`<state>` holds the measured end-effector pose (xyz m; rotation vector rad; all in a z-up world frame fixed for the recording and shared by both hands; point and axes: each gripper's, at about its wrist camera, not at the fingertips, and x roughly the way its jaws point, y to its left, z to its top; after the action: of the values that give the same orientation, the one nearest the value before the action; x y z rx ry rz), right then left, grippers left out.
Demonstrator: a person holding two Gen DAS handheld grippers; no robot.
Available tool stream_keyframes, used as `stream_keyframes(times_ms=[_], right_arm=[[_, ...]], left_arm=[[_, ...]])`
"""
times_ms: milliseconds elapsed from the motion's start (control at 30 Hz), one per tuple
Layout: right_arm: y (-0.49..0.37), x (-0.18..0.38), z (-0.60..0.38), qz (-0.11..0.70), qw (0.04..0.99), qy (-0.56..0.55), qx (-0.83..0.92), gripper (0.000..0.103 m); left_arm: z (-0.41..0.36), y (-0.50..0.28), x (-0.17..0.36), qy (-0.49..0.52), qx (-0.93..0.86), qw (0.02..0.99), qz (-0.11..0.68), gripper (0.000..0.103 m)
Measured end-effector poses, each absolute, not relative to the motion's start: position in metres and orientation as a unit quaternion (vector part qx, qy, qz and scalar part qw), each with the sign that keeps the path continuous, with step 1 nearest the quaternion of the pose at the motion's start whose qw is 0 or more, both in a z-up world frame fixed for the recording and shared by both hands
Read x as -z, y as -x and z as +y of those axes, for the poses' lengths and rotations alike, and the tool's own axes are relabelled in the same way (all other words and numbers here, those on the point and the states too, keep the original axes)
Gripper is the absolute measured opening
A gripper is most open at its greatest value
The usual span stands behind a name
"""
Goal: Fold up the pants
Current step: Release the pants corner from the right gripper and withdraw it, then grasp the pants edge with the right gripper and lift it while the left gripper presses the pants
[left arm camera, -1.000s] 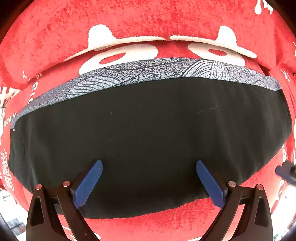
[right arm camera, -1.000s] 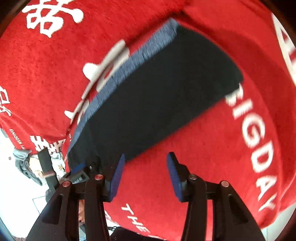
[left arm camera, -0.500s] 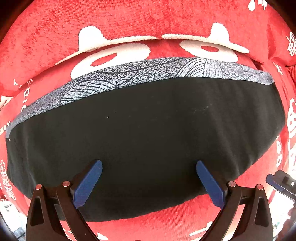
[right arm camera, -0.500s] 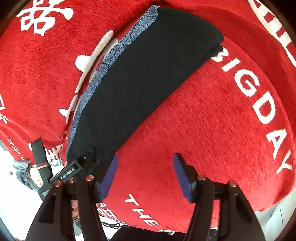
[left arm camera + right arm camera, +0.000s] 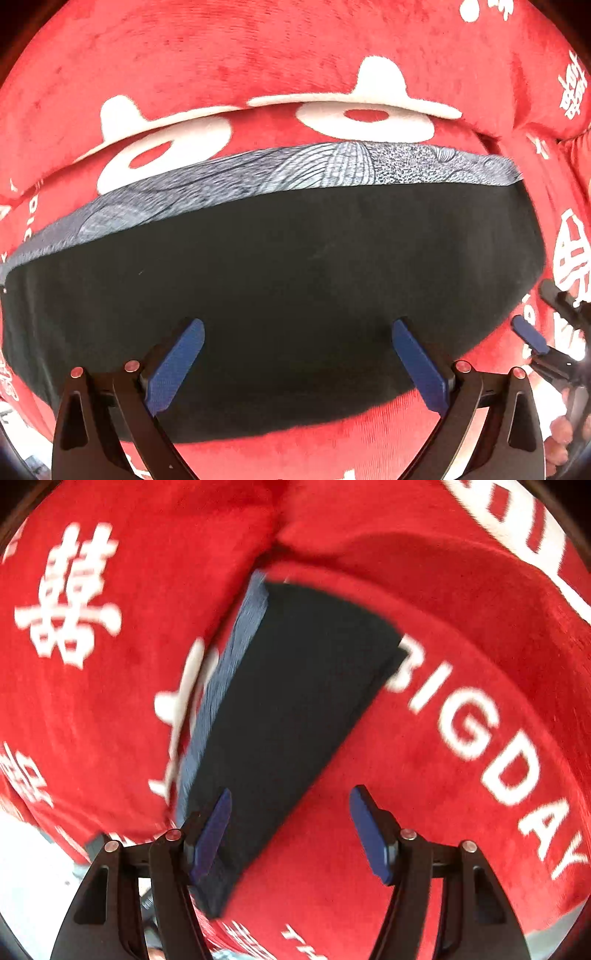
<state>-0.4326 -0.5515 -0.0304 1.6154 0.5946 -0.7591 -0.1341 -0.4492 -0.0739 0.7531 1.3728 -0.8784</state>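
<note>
The folded black pants lie flat on a red plush cover, with their grey patterned waistband along the far edge. My left gripper hangs open straight above the pants, with nothing between its blue pads. At the right edge of that view, my right gripper hovers beside the pants' right end. In the right wrist view the pants run away diagonally. My right gripper is open over their near edge, its left finger in front of the black cloth without pressing it.
The red cover carries white lettering and large white characters. It folds into a crease behind the pants. A pale floor shows past the cover's lower left edge. A person's hand holds the right gripper.
My left gripper slid right over the pants, bringing the right gripper into its view. My right gripper's jaws widened, and it rolled and swung over the pants' near edge.
</note>
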Motion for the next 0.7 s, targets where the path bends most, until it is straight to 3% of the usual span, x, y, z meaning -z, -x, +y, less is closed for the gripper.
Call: stream_keyframes(times_ms=[367, 400, 500, 700], right_arm=[[0.442, 0.051, -0.575, 0.135, 0.614, -0.72, 0.294, 0.07], [0.44, 0.052, -0.577, 0.132, 0.613, -0.722, 0.293, 0.067], [0.44, 0.06, -0.581, 0.129, 0.591, -0.747, 0.276, 0.016], [0.426, 0.013, -0.583, 0.151, 0.66, -0.692, 0.25, 0.015]], left_arm=[[-0.457, 0.145, 0.087, -0.339, 0.377, 0.631, 0.587, 0.102], [-0.456, 0.142, 0.085, -0.341, 0.377, 0.628, 0.59, 0.101], [-0.468, 0.138, 0.065, -0.34, 0.379, 0.634, 0.582, 0.07], [-0.515, 0.129, 0.047, -0.324, 0.362, 0.7, 0.524, 0.07]])
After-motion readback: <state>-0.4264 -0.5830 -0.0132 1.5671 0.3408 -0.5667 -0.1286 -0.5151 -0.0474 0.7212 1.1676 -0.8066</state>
